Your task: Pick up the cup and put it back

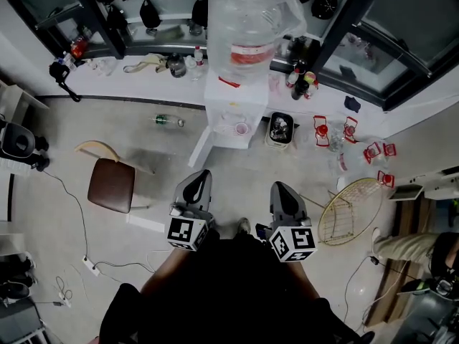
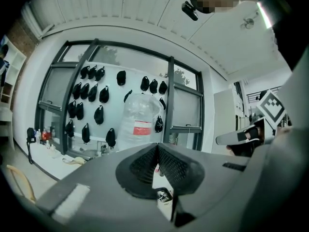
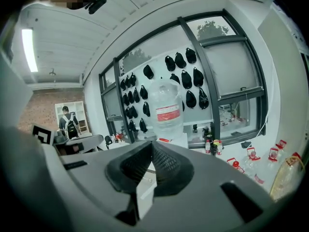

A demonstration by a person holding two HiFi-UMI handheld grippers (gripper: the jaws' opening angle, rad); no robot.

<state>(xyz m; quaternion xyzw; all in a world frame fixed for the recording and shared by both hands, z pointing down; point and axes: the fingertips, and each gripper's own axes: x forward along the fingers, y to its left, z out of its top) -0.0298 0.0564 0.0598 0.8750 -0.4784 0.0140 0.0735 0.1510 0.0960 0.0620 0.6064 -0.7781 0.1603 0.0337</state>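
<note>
A small pinkish cup [image 1: 242, 128] stands on the tray of the white water dispenser [image 1: 228, 95], under the big clear water bottle [image 1: 247, 27]. Both grippers hover side by side over the floor, short of the dispenser and pointing toward it. My left gripper [image 1: 199, 180] has its jaws together with nothing between them, and so does my right gripper [image 1: 282, 190]. In the left gripper view the left gripper [image 2: 157, 147] faces the bottle [image 2: 139, 122]. The right gripper [image 3: 152, 144] faces that bottle [image 3: 168, 111] in the right gripper view. Neither gripper view shows the cup.
A small white bin [image 1: 280, 130] sits right of the dispenser, with red-capped clear bottles [image 1: 332, 132] beyond. A brown chair [image 1: 111, 184] is at left, a wire basket [image 1: 351, 210] at right. A plastic bottle [image 1: 168, 120] lies on the floor. Cables trail at lower left.
</note>
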